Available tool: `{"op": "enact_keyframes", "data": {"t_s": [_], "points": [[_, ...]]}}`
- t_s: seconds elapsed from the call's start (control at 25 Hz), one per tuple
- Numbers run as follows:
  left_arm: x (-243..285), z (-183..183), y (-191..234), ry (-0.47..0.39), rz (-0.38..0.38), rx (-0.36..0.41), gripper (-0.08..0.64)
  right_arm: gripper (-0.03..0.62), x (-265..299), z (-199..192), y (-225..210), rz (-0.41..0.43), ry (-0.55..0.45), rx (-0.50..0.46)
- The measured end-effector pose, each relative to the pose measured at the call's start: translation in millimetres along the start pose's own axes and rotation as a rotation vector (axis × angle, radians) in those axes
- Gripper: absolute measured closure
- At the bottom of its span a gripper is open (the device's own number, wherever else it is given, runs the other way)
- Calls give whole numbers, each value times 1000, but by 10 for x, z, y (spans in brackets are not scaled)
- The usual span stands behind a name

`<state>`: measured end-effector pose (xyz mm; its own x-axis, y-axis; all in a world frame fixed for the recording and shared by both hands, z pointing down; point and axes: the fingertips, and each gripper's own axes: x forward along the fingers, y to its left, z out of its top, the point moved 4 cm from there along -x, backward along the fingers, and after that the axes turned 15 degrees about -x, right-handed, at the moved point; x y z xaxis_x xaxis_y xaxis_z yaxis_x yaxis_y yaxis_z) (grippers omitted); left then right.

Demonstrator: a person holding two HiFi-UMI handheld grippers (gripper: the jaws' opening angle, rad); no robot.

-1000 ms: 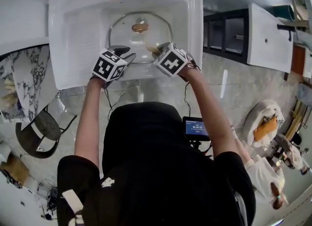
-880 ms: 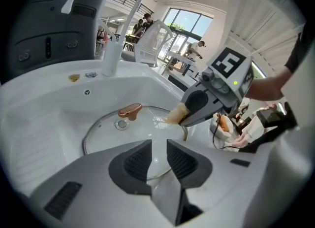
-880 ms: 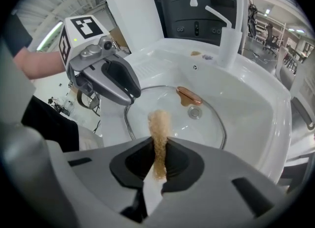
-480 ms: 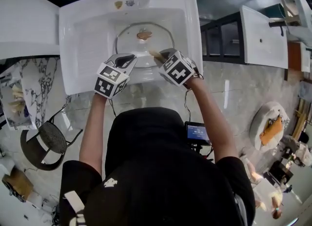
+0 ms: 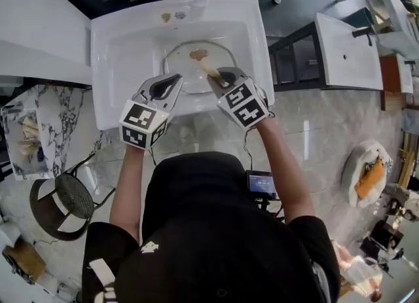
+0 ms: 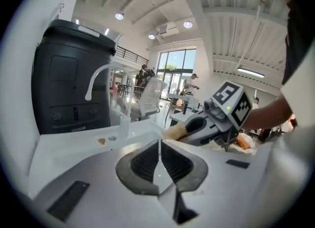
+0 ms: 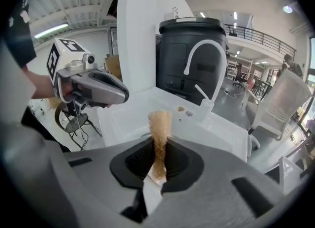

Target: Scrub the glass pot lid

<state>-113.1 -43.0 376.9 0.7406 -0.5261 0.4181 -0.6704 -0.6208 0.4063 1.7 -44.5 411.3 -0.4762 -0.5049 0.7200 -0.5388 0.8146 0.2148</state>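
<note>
Your left gripper (image 6: 159,159) has just closed its jaws, with nothing between them. Your right gripper (image 7: 158,155) pinches a tan scrub sponge (image 7: 159,123). Both hover over the near edge of the white ceramic sink (image 5: 114,53). The round glass pot lid (image 5: 182,66) lies in the basin just beyond them.

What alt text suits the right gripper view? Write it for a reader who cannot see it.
The right gripper is shut on a tan sponge that stands upright between its jaws. Beyond it lies a white sink with a curved white faucet. At the upper left, a hand holds the left gripper.
</note>
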Motion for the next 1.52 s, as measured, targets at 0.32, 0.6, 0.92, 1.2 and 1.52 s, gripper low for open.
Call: {"op": "enact_keyframes", "data": {"t_s": [0.32, 0.6, 0.92, 1.2, 1.52], "points": [[-435, 361, -220, -186, 16, 79, 543, 577, -370, 368, 51, -110, -120, 23], [-579, 680, -476, -326, 5, 169, 543, 577, -695, 676, -62, -187, -238, 25], [-802, 958, -855, -416, 37, 187, 543, 577, -1188, 826, -112, -246, -332, 1], [-1027, 981, -1352, -449, 67, 217, 543, 577, -1710, 799, 55, -275, -388, -23], [-1239, 849, -1883, -475, 92, 261, 543, 577, -2237, 735, 311, -288, -460, -42]]}}
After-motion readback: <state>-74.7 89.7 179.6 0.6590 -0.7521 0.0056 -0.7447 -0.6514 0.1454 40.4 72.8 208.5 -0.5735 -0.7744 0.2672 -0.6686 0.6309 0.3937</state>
